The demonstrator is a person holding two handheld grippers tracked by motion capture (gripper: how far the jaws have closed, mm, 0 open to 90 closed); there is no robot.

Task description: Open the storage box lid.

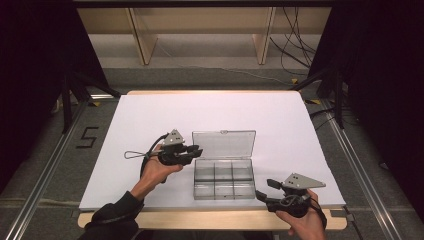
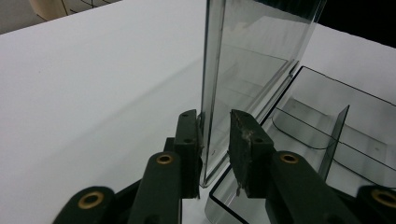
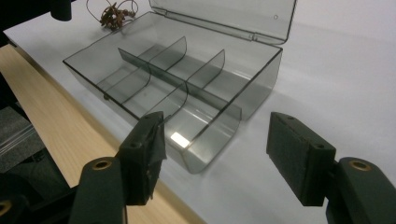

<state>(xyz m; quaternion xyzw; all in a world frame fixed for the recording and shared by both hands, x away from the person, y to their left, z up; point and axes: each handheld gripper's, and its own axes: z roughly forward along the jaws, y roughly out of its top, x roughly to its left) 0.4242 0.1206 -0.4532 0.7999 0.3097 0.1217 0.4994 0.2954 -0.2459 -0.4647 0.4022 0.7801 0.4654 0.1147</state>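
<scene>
A clear plastic compartment box (image 1: 223, 179) lies on the white sheet (image 1: 150, 115), its dividers (image 3: 154, 70) leaving all compartments empty. Its lid (image 1: 223, 144) stands raised at the far side. My left gripper (image 1: 197, 150) is at the lid's left edge. In the left gripper view both jaws of the left gripper (image 2: 215, 135) press on that edge of the lid (image 2: 252, 60), above the box (image 2: 327, 121). My right gripper (image 1: 265, 188) stays open by the box's near right corner. In the right gripper view, the right gripper (image 3: 215, 140) has wide jaws that flank the corner of the box (image 3: 187, 79) without touching it.
A thin wire loop (image 1: 132, 154) lies on the sheet left of my left hand, and a small brown tangle (image 3: 114, 14) sits on it. The wooden table edge (image 1: 210, 219) runs along the front. Wooden shelving (image 1: 200, 25) and cables (image 1: 295, 45) sit beyond the table.
</scene>
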